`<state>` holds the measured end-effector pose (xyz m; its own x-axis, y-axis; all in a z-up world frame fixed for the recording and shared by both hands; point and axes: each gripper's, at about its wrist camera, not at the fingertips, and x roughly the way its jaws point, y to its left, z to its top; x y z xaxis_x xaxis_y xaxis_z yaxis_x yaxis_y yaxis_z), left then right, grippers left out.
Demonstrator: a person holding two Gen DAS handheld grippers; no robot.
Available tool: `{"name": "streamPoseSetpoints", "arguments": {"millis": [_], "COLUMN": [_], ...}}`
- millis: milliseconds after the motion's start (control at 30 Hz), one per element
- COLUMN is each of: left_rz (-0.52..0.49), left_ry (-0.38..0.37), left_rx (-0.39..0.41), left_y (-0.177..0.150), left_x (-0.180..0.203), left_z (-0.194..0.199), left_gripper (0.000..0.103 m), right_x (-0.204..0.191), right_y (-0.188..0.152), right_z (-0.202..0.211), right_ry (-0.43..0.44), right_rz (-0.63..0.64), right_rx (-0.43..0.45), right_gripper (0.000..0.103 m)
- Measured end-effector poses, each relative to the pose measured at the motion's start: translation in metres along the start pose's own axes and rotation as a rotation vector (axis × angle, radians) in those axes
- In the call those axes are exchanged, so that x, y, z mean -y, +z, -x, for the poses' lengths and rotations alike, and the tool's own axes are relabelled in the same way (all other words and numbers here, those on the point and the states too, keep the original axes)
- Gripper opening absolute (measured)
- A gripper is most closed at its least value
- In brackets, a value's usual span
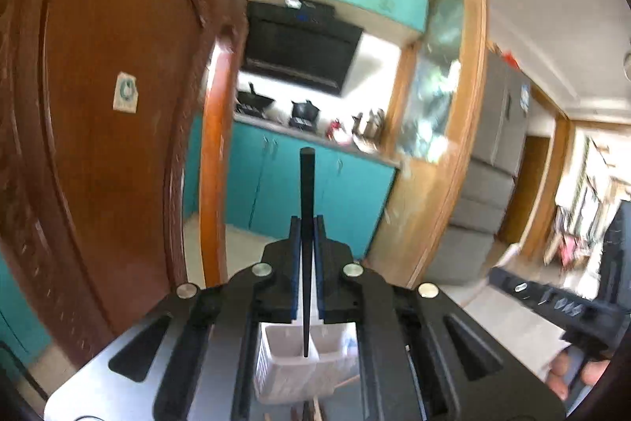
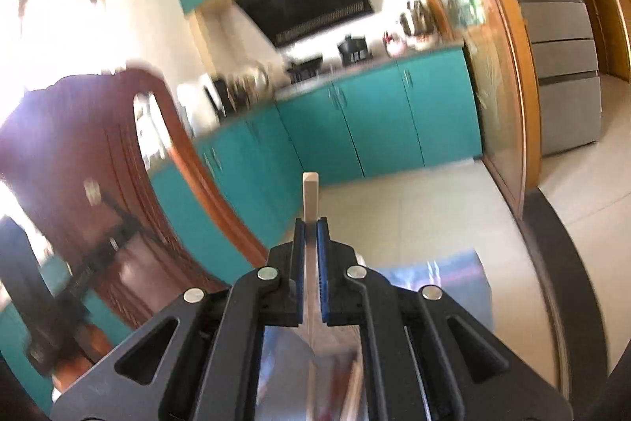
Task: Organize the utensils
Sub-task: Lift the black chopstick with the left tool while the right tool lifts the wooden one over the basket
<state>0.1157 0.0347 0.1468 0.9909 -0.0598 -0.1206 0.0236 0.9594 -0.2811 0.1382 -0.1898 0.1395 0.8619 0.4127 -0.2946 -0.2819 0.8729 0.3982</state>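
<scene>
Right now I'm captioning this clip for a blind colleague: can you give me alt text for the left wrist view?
The left tool is shut on a black chopstick that stands up between its fingers, its tip over a white divided utensil holder below. Behind are teal kitchen cabinets, a black range hood and a brown wooden door.

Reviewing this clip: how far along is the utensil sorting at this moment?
Done: nothing visibly. The white divided holder shows no utensils in the compartments seen below the left gripper.
In hand: that gripper is shut on a black chopstick; the right gripper is shut on a pale wooden chopstick. Both point out toward the kitchen.
Left: placing both sticks in the holder; a few more sticks seem to lie beside it, blurred.
</scene>
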Motion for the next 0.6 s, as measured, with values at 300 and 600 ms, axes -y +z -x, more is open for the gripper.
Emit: {"name": "streamPoseSetpoints", "arguments": {"millis": [300, 600], "left_rz": [-0.008, -0.072], "left_ry": [0.090, 0.109], "left_rx": [-0.165, -0.227], "left_y": [-0.059, -0.086], "left_x": [-0.007, -0.004], "left_z": [-0.093, -0.106], "left_gripper": [0.007, 0.007], "right_x": [0.007, 0.021], "right_y": [-0.012, -0.052], "right_z": [-0.025, -0.070], "right_ry": [-0.116, -0.159], "right_rz": [-0.023, 0.021], "right_rx": [0.167, 0.035], "right_gripper": [0.007, 0.007]}}
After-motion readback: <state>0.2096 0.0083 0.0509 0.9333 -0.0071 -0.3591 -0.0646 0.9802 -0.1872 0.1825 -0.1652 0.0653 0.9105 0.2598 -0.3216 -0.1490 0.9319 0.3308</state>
